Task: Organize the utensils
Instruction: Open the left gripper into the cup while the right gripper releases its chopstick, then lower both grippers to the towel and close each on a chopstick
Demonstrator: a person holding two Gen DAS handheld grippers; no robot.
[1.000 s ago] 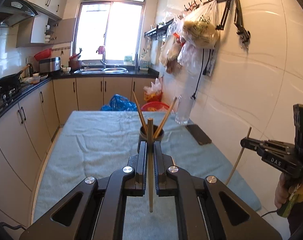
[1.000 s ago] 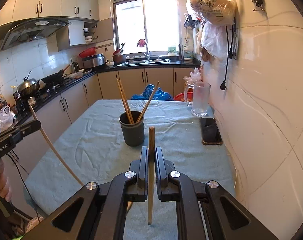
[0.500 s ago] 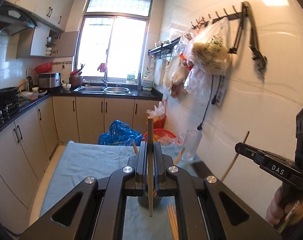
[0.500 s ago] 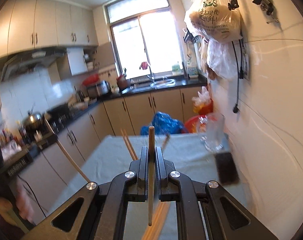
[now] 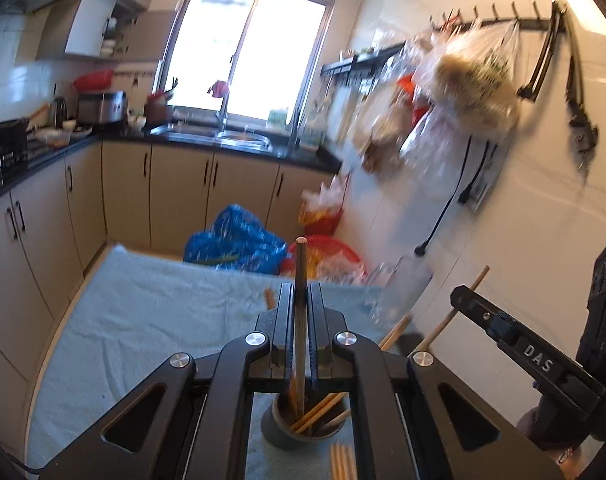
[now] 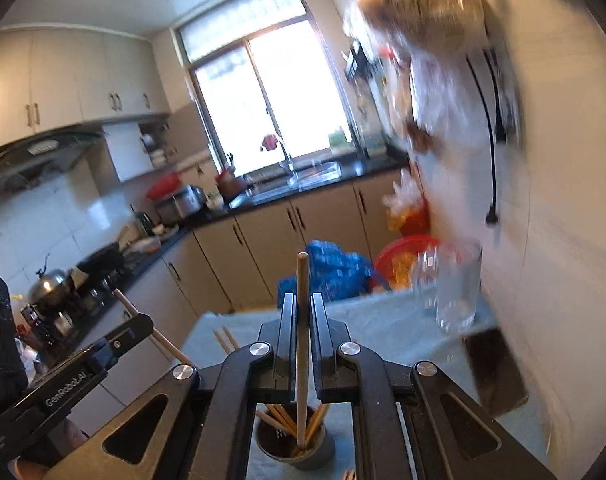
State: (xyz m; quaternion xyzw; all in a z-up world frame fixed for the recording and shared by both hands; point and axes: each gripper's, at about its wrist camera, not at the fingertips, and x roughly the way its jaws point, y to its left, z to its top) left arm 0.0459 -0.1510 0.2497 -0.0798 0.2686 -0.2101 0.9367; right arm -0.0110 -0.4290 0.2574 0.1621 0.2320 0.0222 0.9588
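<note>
Chopsticks are pinched upright in both sets of fingers, left gripper (image 5: pixel 299 344) and right gripper (image 6: pixel 302 344), over the holder (image 6: pixel 295 450) at six o'clock on the worktop (image 5: pixel 143 320). Dropped together, they could clash, jam against sticks inside, or tip it.

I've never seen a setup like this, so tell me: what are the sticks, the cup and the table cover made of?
Chopstick in the left gripper: apparently wood or bamboo, matt, darker brown. Chopstick in the right gripper: pale tan, unvarnished-looking. Cup: dark grey, dull, no shine, perhaps plastic or ceramic; can't tell. Table cover: light blue cloth, softly wrinkled, towel-like.
</note>
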